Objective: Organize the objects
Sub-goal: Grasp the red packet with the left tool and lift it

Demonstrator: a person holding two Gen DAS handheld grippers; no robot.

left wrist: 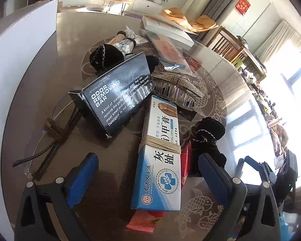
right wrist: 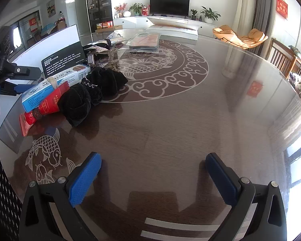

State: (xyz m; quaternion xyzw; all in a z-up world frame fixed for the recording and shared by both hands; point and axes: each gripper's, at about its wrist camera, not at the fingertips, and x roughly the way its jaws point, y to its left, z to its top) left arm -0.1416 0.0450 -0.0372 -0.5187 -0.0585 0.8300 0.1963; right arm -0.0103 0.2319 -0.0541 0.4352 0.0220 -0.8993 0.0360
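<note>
A pile of small goods lies on the round glass-topped table. My left gripper is open and hangs low over a blue-and-white cream box bound with twine; the box lies between the fingers, which stand clear of it. Under that box is a red packet. A black "Odor Removing Bar" box leans just beyond. One black velvet pouch sits by the right finger, another farther back. My right gripper is open over bare table, to the right of the pile.
A rhinestone hair clip, glasses tied with twine, a clear bag with an orange item and a flat white box also lie on the table. A tall white board stands at the left. Chairs stand beyond the far edge.
</note>
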